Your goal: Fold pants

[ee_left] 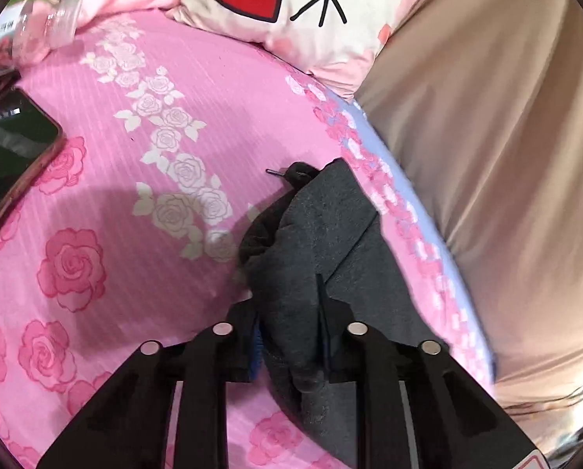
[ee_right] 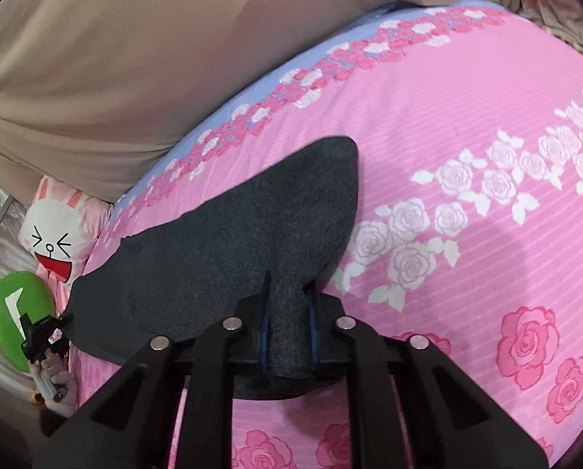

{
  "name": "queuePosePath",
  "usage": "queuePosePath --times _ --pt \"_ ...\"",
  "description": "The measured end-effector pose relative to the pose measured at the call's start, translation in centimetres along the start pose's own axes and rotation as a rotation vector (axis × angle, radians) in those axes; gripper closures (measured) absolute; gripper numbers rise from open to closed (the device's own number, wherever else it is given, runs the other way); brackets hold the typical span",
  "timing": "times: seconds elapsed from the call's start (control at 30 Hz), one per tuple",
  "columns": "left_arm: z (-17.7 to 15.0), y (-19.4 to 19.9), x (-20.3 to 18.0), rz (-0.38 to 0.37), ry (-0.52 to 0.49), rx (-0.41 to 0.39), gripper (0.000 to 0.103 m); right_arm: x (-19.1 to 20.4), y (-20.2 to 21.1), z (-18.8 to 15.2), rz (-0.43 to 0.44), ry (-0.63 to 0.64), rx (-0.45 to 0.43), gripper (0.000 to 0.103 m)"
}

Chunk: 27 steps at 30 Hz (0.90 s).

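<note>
The dark grey pants are spread on a bed covered by a pink rose-patterned sheet, close to the sheet's lilac border. In the left wrist view, the left claw is seen narrowed on a bunched fold of the pants, the cloth being pinched between its two fingers. A phone lies on the sheet at the far left, and a cartoon-face pillow rests beyond. In the right wrist view, the right claw is likewise drawn nearly closed, a gathered ridge of the pants being clamped between its blue-lined fingers. The rest of the garment is stretched away to the left across the sheet.
</note>
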<state>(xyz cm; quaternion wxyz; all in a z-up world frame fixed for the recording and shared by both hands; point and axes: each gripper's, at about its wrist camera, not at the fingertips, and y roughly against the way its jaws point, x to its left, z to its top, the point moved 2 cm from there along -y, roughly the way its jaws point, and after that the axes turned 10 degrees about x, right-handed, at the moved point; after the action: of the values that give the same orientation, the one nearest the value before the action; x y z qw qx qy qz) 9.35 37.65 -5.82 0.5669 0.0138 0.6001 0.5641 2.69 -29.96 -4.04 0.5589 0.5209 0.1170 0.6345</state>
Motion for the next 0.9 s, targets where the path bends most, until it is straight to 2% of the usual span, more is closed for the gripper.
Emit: queuePosePath --times 0.1,0.23,0.3,0.43,0.5,0.53,0.57,0.6,0.63,0.67,0.7,0.8,0.83,0.9 --pt "-0.5 1.5 -1.6 -0.015 -0.028 -0.017 0.088 0.2 2.7 0.8 -0.014 0.023 -0.048 0.093" --pt "-2.2 2.6 -4.6 -0.036 -0.098 -0.001 0.088 -1.9 6.8 0.9 -0.02 0.035 -0.078 0.093" --pt "-3.5 2.5 -5.9 -0.048 -0.133 0.024 0.088 -3.2 8.7 0.2 -0.098 0.05 -0.109 0.093" --pt "-7.5 0.6 -6.7 -0.102 -0.154 0.134 0.088 -8.4 12.1 -1.3 -0.194 -0.036 -0.142 0.093" --pt "-8.9 -0.4 -6.7 -0.078 -0.163 0.149 0.088 -10.4 12.5 -2.3 -0.281 -0.058 -0.129 0.085" --pt "-9.5 -0.7 -6.5 -0.04 -0.174 0.132 0.088 -10.5 12.9 -2.8 -0.37 -0.077 -0.155 0.078" --pt "-9.8 -0.8 -6.3 -0.013 -0.179 0.117 0.087 -9.4 13.5 -3.3 -0.434 -0.054 -0.196 0.073" --pt "-9.9 -0.9 -6.0 -0.012 -0.174 0.116 0.087 -7.7 13.8 -3.7 -0.406 -0.001 -0.215 0.069" --pt "-9.8 -1.0 -5.4 -0.026 -0.155 0.12 0.087 -6.1 13.9 -3.9 -0.376 0.042 -0.231 0.053" --pt "-9.6 -1.1 -5.0 -0.033 -0.14 0.124 0.087 -3.1 13.6 -4.3 -0.33 0.12 -0.25 0.033" --pt "-9.6 -1.2 -4.7 -0.044 -0.127 0.131 0.087 -0.7 12.6 -4.6 -0.278 0.19 -0.235 0.026" --pt "-9.6 -1.3 -4.4 -0.049 -0.127 0.127 0.086 4.7 7.3 -5.5 -0.155 0.347 -0.082 0.024" --pt "-9.7 -1.1 -4.2 -0.055 -0.126 0.126 0.086 5.9 5.2 -5.9 -0.154 0.385 -0.035 0.024" --pt "-9.8 -1.0 -3.7 -0.081 -0.114 0.131 0.085 7.3 1.2 -6.4 -0.211 0.441 0.045 0.03"
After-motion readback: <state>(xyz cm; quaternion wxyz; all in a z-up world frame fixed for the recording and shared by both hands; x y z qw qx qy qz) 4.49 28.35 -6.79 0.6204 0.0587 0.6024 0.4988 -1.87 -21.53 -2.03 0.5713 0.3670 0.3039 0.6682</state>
